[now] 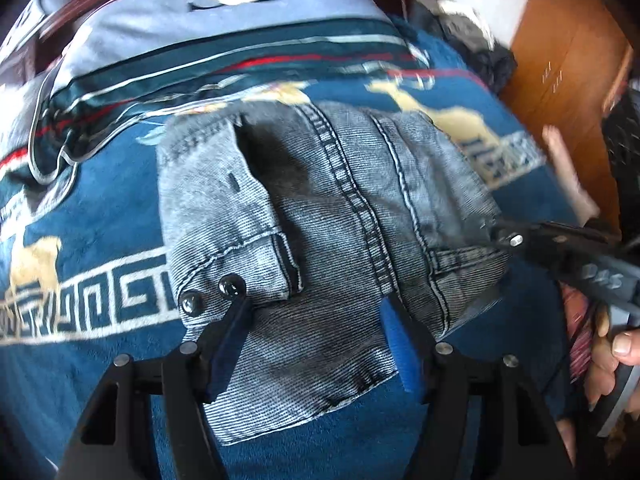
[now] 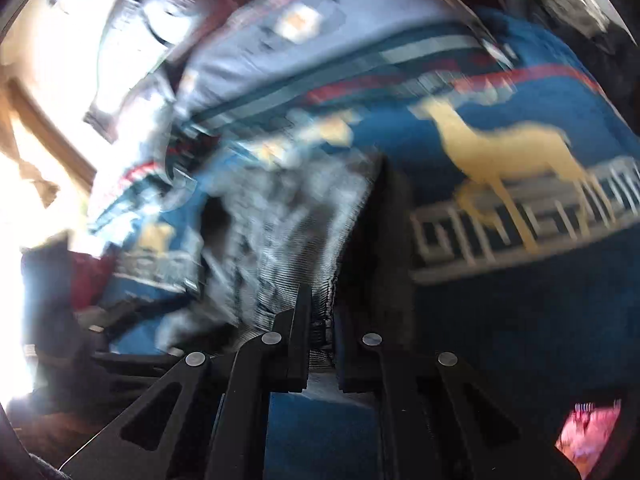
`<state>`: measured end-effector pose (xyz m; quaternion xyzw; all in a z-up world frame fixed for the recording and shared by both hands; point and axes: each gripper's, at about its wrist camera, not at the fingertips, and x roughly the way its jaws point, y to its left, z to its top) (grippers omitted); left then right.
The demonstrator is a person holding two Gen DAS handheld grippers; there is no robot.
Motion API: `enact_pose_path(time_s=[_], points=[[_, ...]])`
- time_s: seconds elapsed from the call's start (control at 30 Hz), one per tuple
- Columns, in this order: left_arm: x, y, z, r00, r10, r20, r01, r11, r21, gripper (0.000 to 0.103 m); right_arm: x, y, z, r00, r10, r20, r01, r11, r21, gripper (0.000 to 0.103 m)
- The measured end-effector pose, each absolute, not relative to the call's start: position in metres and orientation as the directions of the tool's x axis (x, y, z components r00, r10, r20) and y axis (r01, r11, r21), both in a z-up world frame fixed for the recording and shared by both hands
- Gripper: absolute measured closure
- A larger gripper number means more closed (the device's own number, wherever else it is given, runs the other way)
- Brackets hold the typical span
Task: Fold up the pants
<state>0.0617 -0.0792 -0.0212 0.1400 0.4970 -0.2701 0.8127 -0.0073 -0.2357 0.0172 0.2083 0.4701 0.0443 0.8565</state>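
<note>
Two metal buttons point(image 1: 210, 294) sit on the waistband at the left edge of the pants point(image 1: 320, 216), which are grey denim and lie folded on a bed under a blue blanket point(image 1: 100, 208) with gold animals and a white key pattern. Behind them a grey-blue pillow point(image 1: 224, 20) with a flower print lies across the bed. The left gripper point(image 1: 316, 312) is over the near part of the pants with its fingers point(image 1: 400, 344) apart; the denim lies between them, and the left tip is just beside the buttons. Further right, the right gripper point(image 1: 502, 236) has its fingers together, clamped on the right edge of the denim, as its own blurred view also shows. A hand point(image 1: 616, 360) holds its handle, and a brown wooden cabinet point(image 1: 568, 72) stands behind.
</note>
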Motion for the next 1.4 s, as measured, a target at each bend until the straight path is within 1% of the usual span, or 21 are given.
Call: enact_pose_path(time_s=[0.07, 0.17, 0.3, 0.37, 0.47, 0.53, 0.6, 0.7, 0.77, 0.8, 0.83, 0.87, 0.93, 1.0, 1.03, 1.1, 1.2, 1.27, 1.3, 1.33, 1.4], points=[[0.056, -0.085, -0.025, 0.382, -0.282, -0.880, 0.599, 0.801, 0.003, 0.035, -0.005, -0.235, -0.011, 0.492, 0.241, -0.837, 0.155, 0.922, 0.356, 0.095], [0.053, -0.081, -0.013, 0.395, -0.297, -0.869, 0.608, 0.794, 0.005, 0.034, -0.002, -0.234, -0.021, 0.479, 0.232, -0.847, 0.163, 0.924, 0.345, 0.094], [0.059, -0.053, 0.022, 0.452, -0.384, -0.805, 0.564, 0.822, -0.076, 0.033, -0.001, -0.244, -0.011, 0.464, 0.265, -0.845, 0.157, 0.914, 0.373, 0.075], [0.066, -0.044, 0.030, 0.473, -0.384, -0.793, 0.549, 0.833, -0.076, 0.033, 0.001, -0.251, -0.004, 0.467, 0.291, -0.835, 0.149, 0.905, 0.399, 0.070], [0.076, -0.049, 0.011, 0.417, -0.348, -0.840, 0.557, 0.828, -0.066, 0.033, 0.004, -0.266, 0.020, 0.538, 0.289, -0.792, 0.155, 0.890, 0.430, 0.066], [0.073, -0.058, -0.009, 0.372, -0.334, -0.866, 0.579, 0.813, -0.065, 0.034, 0.012, -0.276, 0.032, 0.587, 0.299, -0.752, 0.146, 0.875, 0.462, 0.052], [0.065, -0.064, -0.018, 0.385, -0.325, -0.864, 0.588, 0.808, -0.042, 0.034, 0.027, -0.283, 0.035, 0.617, 0.305, -0.726, 0.147, 0.861, 0.487, 0.048], [0.062, -0.063, -0.021, 0.392, -0.341, -0.854, 0.584, 0.810, -0.056, 0.033, 0.060, -0.289, 0.028, 0.622, 0.340, -0.705, 0.167, 0.822, 0.544, 0.049], [0.064, -0.060, -0.021, 0.378, -0.361, -0.853, 0.584, 0.808, -0.083, 0.033, 0.079, -0.288, 0.017, 0.603, 0.327, -0.728, 0.200, 0.821, 0.535, 0.057], [0.065, -0.059, -0.022, 0.376, -0.366, -0.851, 0.586, 0.806, -0.088, 0.033, 0.084, -0.289, 0.010, 0.587, 0.333, -0.738, 0.212, 0.817, 0.537, 0.070], [0.064, -0.059, -0.022, 0.378, -0.368, -0.850, 0.589, 0.803, -0.086, 0.033, 0.092, -0.289, 0.002, 0.562, 0.350, -0.749, 0.229, 0.804, 0.548, 0.089], [0.063, -0.059, -0.022, 0.382, -0.367, -0.848, 0.592, 0.802, -0.081, 0.033, 0.096, -0.288, -0.002, 0.556, 0.362, -0.748, 0.238, 0.793, 0.561, 0.091], [0.063, -0.059, -0.023, 0.384, -0.376, -0.843, 0.592, 0.801, -0.088, 0.033, 0.098, -0.278, 0.003, 0.564, 0.290, -0.773, 0.219, 0.850, 0.479, 0.094], [0.063, -0.057, -0.023, 0.382, -0.386, -0.840, 0.594, 0.799, -0.097, 0.033, 0.100, -0.263, 0.003, 0.539, 0.138, -0.831, 0.196, 0.939, 0.284, 0.095], [0.063, -0.057, -0.024, 0.383, -0.388, -0.838, 0.597, 0.796, -0.095, 0.033, 0.103, -0.262, -0.003, 0.521, 0.110, -0.847, 0.196, 0.950, 0.243, 0.095], [0.061, -0.059, -0.023, 0.387, -0.391, -0.836, 0.608, 0.789, -0.087, 0.033, 0.107, -0.265, -0.024, 0.471, 0.072, -0.879, 0.217, 0.957, 0.194, 0.096], [0.059, -0.058, -0.021, 0.397, -0.397, -0.827, 0.606, 0.790, -0.089, 0.033, 0.106, -0.267, -0.026, 0.473, 0.062, -0.879, 0.249, 0.948, 0.201, 0.095], [0.060, -0.052, -0.017, 0.400, -0.413, -0.818, 0.588, 0.800, -0.116, 0.033, 0.103, -0.263, -0.018, 0.484, 0.059, -0.873, 0.229, 0.954, 0.191, 0.086], [0.060, -0.048, -0.014, 0.403, -0.426, -0.810, 0.576, 0.806, -0.138, 0.033, 0.098, -0.263, -0.010, 0.495, 0.057, -0.867, 0.223, 0.956, 0.191, 0.074], [0.061, -0.045, -0.011, 0.404, -0.440, -0.802, 0.568, 0.808, -0.157, 0.033, 0.090, -0.265, -0.001, 0.508, 0.058, -0.859, 0.221, 0.956, 0.195, 0.068], [0.060, -0.042, -0.009, 0.402, -0.453, -0.796, 0.559, 0.810, -0.179, 0.033, 0.067, -0.268, 0.016, 0.539, 0.105, -0.835, 0.207, 0.945, 0.252, 0.060]])
